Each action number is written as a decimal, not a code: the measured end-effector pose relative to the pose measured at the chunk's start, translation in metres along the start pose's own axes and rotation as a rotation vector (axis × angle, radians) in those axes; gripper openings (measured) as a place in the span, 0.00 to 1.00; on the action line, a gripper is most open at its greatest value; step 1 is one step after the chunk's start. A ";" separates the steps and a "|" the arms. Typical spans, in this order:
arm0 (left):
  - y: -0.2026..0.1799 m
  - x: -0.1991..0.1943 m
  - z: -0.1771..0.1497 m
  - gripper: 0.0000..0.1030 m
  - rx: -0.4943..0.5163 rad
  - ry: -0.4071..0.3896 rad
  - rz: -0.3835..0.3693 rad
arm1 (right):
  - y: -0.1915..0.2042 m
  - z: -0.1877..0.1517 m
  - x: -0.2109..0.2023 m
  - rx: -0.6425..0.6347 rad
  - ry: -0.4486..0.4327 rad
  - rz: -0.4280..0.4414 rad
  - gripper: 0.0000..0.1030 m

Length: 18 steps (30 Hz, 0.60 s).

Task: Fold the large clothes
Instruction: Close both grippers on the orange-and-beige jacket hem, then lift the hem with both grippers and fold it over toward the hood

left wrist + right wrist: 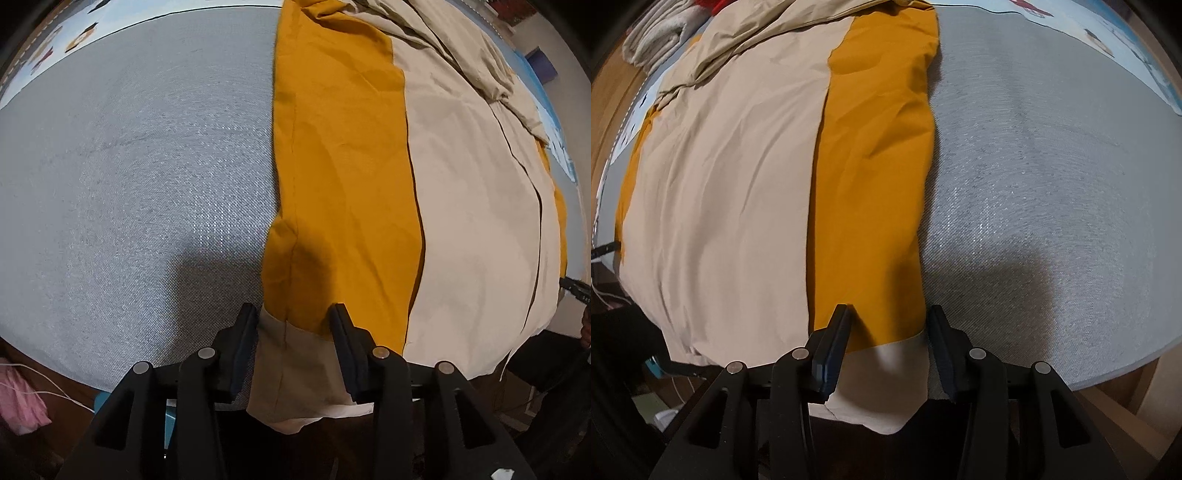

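Note:
A large mustard-yellow and beige garment (343,177) lies flat on a grey woven table cover (129,184). Beige panels (472,221) are folded over its middle, leaving yellow strips along the sides. In the left wrist view my left gripper (293,314) is open, its fingers astride the garment's near left corner, where a beige hem (295,369) hangs over the table edge. In the right wrist view my right gripper (890,314) is open astride the near right corner of the garment (871,184), over its beige hem (886,380).
The grey cover (1052,203) spreads wide to the right of the garment. A patterned light-blue sheet (1108,37) borders the far edge. Folded towels (653,33) sit at the far left. Pink cloth (18,402) lies below the table's left edge. The right gripper's tip (574,286) shows at the left wrist view's edge.

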<state>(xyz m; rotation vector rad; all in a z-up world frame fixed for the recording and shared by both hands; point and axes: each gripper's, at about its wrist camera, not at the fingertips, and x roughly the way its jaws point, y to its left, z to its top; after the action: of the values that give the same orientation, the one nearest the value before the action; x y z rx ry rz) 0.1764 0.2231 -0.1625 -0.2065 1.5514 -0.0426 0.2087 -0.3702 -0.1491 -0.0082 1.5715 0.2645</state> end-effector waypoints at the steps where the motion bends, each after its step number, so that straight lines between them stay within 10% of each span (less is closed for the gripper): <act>1: -0.003 0.000 -0.001 0.37 0.012 0.001 0.005 | 0.001 -0.001 0.000 -0.004 0.001 0.000 0.38; 6: -0.019 -0.001 -0.004 0.08 0.079 -0.009 0.000 | 0.006 -0.003 -0.005 -0.035 -0.010 0.010 0.11; 18: -0.039 -0.069 -0.017 0.02 0.205 -0.200 -0.144 | 0.007 -0.009 -0.084 -0.025 -0.232 0.159 0.05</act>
<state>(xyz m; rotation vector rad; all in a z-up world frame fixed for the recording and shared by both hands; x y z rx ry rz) 0.1624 0.1941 -0.0887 -0.1547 1.3210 -0.2853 0.2001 -0.3789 -0.0655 0.1245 1.3396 0.3956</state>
